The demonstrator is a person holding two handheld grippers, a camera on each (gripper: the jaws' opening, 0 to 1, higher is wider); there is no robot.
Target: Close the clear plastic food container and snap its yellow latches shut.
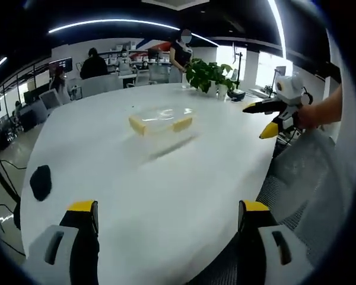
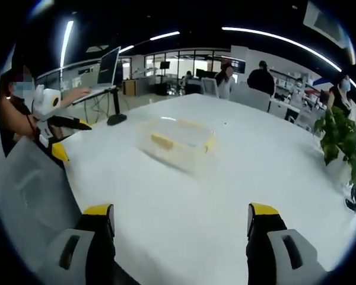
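Nearest to me in the left gripper view, my left gripper [image 1: 168, 217] reaches over a large white table [image 1: 166, 196], its two yellow-tipped jaws spread wide apart with only bare tabletop between them. Well ahead, out toward the middle of the table, sits the clear plastic food container [image 1: 161, 120], with a yellow latch [image 1: 137, 125] on one side and a second yellow latch [image 1: 182, 124] on the other. The container is blurred, so I cannot tell whether its lid is seated or the latches are snapped. A small black object [image 1: 40, 181] lies near the table's left edge. A potted plant [image 1: 211, 75] stands at the far side. At the right edge, my right gripper [image 1: 267, 119] comes into sight, held by a hand [image 1: 308, 116], its yellow tips parted and holding nothing.

In the right gripper view, the right gripper [image 2: 181, 221] also has its jaws wide open and empty over the table, well short of the container [image 2: 178, 141]. The left gripper [image 2: 62, 139] shows at the left edge. People [image 2: 260, 77] sit at desks in the office behind.
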